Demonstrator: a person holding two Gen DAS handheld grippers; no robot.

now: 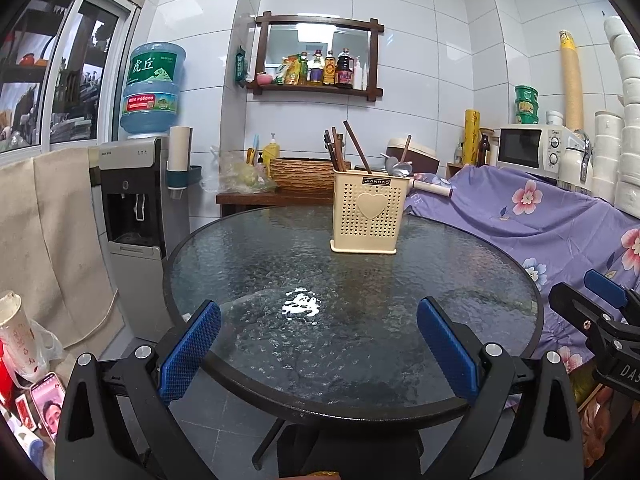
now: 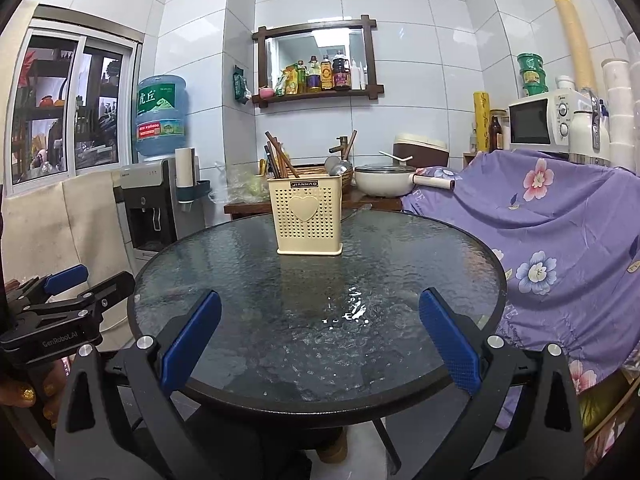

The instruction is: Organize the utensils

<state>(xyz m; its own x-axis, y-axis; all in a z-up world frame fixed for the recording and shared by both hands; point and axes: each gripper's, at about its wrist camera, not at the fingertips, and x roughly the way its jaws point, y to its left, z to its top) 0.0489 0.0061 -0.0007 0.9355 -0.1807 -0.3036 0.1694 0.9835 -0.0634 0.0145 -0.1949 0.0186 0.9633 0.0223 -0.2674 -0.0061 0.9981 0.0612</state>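
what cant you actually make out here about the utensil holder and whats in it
- Lower parts of the chopsticks and spoons: hidden by the holder wall, both views.
- Exact utensil count: too small and overlapping.
- Holder's inner compartments: hidden by its front wall.
- Table behind the holder: blocked by it.
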